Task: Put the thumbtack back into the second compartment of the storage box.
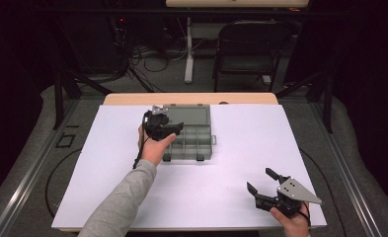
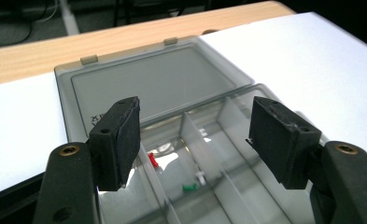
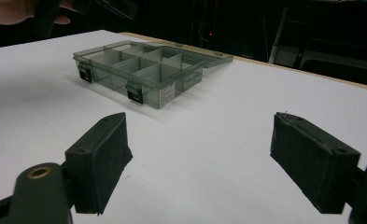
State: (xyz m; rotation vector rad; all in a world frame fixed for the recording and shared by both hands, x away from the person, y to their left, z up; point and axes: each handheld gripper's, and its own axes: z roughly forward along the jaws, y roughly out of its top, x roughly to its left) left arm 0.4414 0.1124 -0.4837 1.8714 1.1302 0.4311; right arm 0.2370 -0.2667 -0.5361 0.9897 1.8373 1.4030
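Dark surroundings close in on a wooden tabletop [image 1: 191, 98] covered by a white sheet [image 1: 241, 163], with a folding chair [image 1: 248, 47] and loose cables on the floor beyond the far edge.

On the sheet, toward its far middle, lies a smoky clear compartment box [image 1: 194, 140], open, its lid [image 2: 158, 81] laid flat back toward the wooden edge. Dividers split the tray into several cells, and two dark latches [image 3: 134, 93] sit on its near wall. In the left gripper view a small red piece [image 2: 153, 160] lies in one cell, and a green piece [image 2: 189, 187] and a white piece [image 2: 200, 177] lie close together in the cell beside it; what these are is too small to tell.

The left tool [image 1: 163, 126] hangs just above the left part of the tray, held by the left hand [image 1: 154, 148], whose grey sleeve [image 1: 120, 205] comes in from the bottom edge. Its jaws stand wide apart with nothing between them, and its fingertips [image 2: 118, 140] frame the cells with the small pieces.

The right tool [image 1: 263, 185] is well apart from the box, near the sheet's near right corner, gripped by the right hand [image 1: 292, 219], with its grey plate [image 1: 297, 191] on top. Its jaws are also spread wide and empty, pointing across bare sheet toward the box.
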